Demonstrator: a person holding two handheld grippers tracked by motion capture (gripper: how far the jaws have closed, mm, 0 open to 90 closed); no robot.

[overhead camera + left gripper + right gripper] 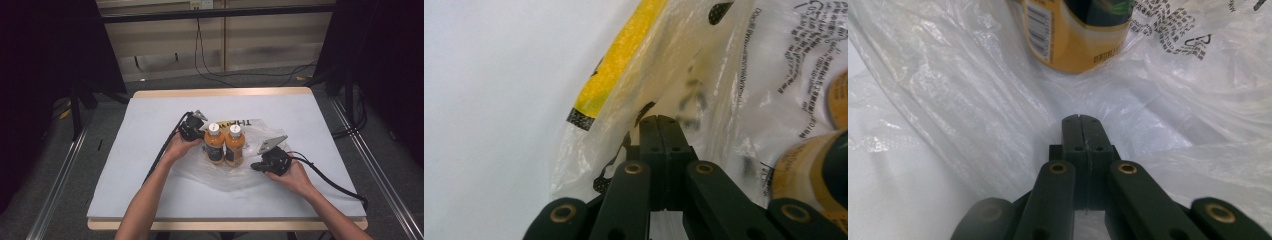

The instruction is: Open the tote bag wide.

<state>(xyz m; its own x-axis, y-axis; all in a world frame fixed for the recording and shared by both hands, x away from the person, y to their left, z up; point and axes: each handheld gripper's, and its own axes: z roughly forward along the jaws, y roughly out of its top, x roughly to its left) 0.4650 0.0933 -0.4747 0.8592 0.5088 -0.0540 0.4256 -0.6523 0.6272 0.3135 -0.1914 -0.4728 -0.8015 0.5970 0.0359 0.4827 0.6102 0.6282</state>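
The left claw (196, 131) is standing closed at the left edge of the clear plastic bag (252, 175), perhaps pinching its film, while two orange bottles (225, 145) are standing upright together on the bag. The right claw (260, 166), also closed, is lying on the bag's right side, probably to pull it up around them. All is resting on a white desk (150, 165) in a dim room with cables on the floor.

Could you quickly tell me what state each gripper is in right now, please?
Left gripper: closed; fingers seem pinched on the clear plastic bag.
Right gripper: closed over the bag; whether it grips the film cannot be told.

two bottles (225, 145) side by side on bag (210, 175)
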